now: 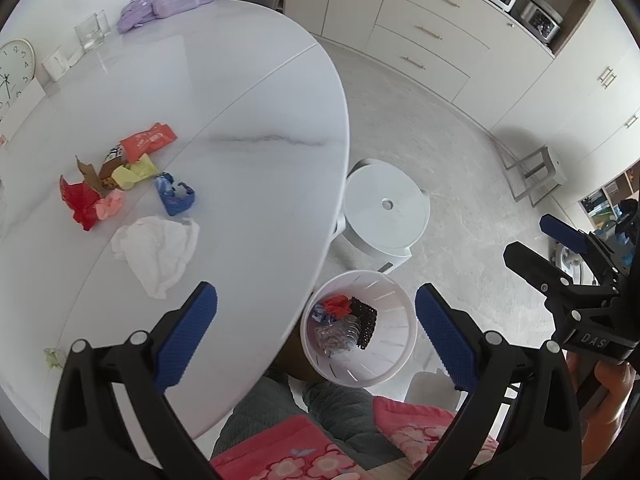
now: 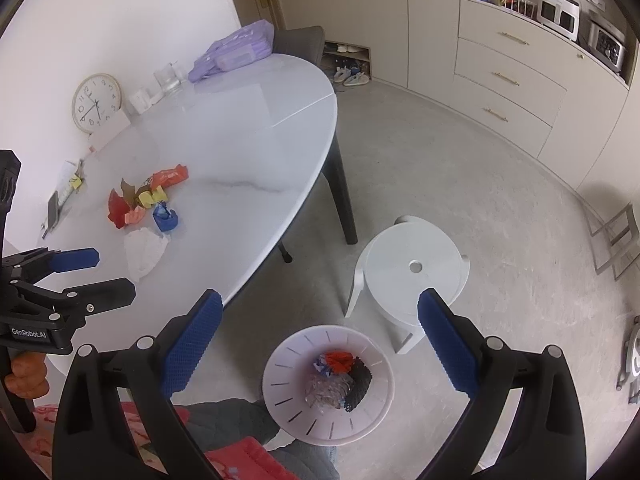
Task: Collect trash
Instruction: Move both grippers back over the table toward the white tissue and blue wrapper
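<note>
A white slotted trash bin (image 1: 394, 362) stands on the floor by the table edge and holds red, black and clear scraps; it also shows in the right wrist view (image 2: 288, 376). On the white table (image 1: 248, 92) lie a pile of colourful wrappers (image 1: 116, 176), a blue wrapper (image 1: 176, 196) and a crumpled white tissue (image 1: 158, 252); the pile also shows in the right wrist view (image 2: 146, 200). My left gripper (image 1: 316, 334) is open and empty above the table edge and bin. My right gripper (image 2: 320, 344) is open and empty above the bin.
A white round stool (image 2: 414, 280) stands on the floor beside the bin. A clock (image 2: 96, 102), glasses (image 2: 170, 78) and a purple bag (image 2: 236, 50) sit at the table's far side. A small green scrap (image 1: 54, 356) lies near the table's near edge. Cabinets line the far wall.
</note>
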A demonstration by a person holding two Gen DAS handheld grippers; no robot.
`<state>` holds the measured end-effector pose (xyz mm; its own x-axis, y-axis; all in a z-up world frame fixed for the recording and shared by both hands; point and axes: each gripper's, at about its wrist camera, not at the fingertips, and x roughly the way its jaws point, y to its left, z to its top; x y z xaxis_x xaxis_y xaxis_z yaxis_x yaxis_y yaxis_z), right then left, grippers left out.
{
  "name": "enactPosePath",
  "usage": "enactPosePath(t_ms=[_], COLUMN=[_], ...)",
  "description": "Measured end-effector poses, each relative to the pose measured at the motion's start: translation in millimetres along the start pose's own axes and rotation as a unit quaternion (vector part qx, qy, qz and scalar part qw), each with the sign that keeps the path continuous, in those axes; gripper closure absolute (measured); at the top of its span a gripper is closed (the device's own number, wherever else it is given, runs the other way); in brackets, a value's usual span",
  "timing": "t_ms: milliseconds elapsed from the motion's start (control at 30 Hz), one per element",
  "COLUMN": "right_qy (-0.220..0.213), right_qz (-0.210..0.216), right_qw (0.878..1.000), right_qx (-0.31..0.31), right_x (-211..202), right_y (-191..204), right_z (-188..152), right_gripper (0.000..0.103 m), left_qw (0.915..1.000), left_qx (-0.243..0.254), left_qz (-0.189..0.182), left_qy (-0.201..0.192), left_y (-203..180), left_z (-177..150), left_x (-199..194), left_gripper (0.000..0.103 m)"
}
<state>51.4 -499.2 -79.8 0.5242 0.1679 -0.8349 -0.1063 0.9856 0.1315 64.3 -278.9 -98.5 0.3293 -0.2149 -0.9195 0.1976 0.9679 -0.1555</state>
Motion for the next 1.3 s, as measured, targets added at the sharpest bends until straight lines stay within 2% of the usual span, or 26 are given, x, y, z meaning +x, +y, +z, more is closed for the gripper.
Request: enactPosePath(t_ms=[400,633,867,1100,1167,1233,1300], right_qy=[0.007,0.017,0.032,0.052,0.057,0.063,0.067], right_qz=[0.002,0.011,0.026,0.032,0.030,0.028,0.025], right_qw=[1.000,1.000,0.999,0.998,0.998,0.997,0.997], right_qx=[-0.001,-0.001,-0.010,-0.020,-0.021,-0.021,-0.021], right_x=[14,31,53,76,81,85,89], right_y=[22,37,58,77,81,82,83], right_z=[13,24,36,47,51,54,58], right_gripper=[0.005,0.005,0.005,0.005,0.005,0.005,0.005], left_qw=[0.9998,0.9972,0.9911,0.9901,0.9899,0.9887,0.9869], left_qx=[-0.015,-0.069,-0.120,-0.125,-0.121,-0.122,-0.133], left_qz=[0.011,0.029,0.056,0.048,0.055,0.057,0.044], left_qy=[-0.007,-0.002,0.012,0.043,0.052,0.066,0.079], left_y=[32,82,133,152,154,158,162], left_z=[9,10,11,21,24,26,26], left_x=[2,15,45,89,103,116,124], left_gripper=[0.008,0.008,0.008,0.008,0.012,0.028,0.036])
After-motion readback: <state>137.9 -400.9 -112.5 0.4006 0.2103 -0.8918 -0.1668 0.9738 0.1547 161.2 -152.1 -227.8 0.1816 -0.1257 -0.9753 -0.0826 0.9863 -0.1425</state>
